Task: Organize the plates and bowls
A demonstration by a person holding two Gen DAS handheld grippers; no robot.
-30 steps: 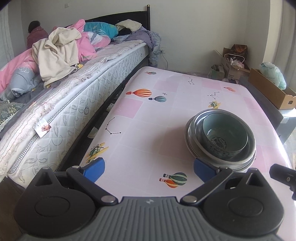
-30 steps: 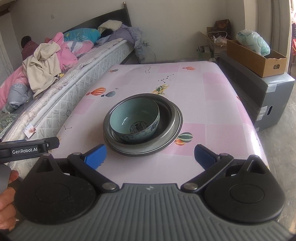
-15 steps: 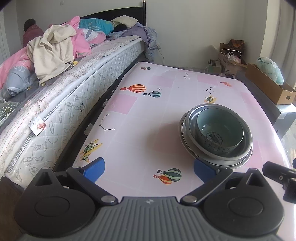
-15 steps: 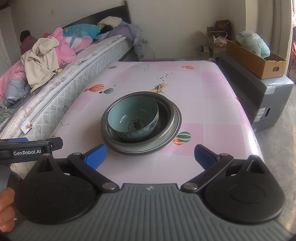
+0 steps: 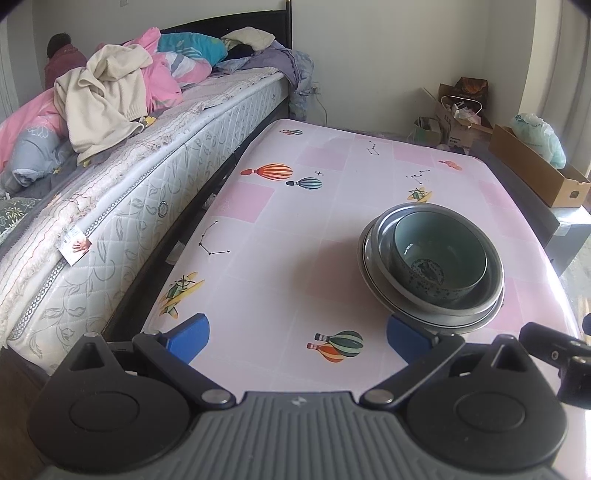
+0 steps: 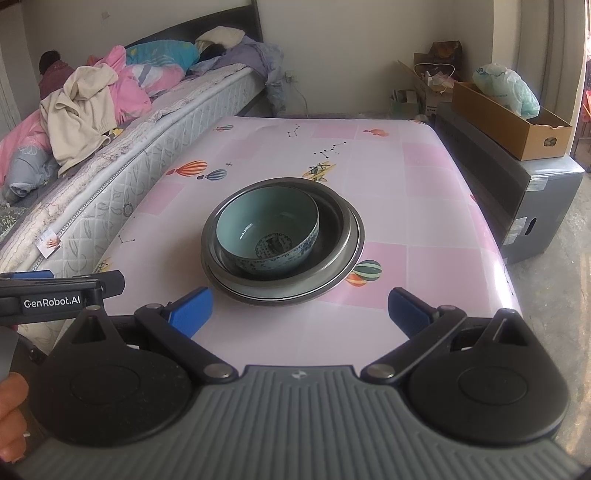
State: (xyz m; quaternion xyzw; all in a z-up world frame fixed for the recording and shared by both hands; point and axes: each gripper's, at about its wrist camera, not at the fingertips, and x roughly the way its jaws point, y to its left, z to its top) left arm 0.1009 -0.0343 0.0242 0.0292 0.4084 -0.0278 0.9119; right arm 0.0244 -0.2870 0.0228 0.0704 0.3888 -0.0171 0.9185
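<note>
Bowl (image 6: 267,230) nested in stacked plates (image 6: 343,258) on worktop (image 6: 406,184). Left tool (image 5: 297,330) and right tool (image 6: 299,308): spread, empty. Stacking looks complete; next, probably withdraw.

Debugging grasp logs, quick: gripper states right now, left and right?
Left gripper: open, holding nothing.
Right gripper: open, holding nothing; bowl sits ahead in the stack.

A bed (image 5: 155,173) with a dark headboard (image 6: 192,33) runs along the left, heaped with pink bedding (image 5: 159,81) and a cream garment (image 5: 103,99). Beside it stands a table under a pink balloon-print cloth (image 6: 424,192). Plain pale walls (image 5: 388,48); cardboard boxes (image 6: 509,122) sit at right in soft daylight.
</note>
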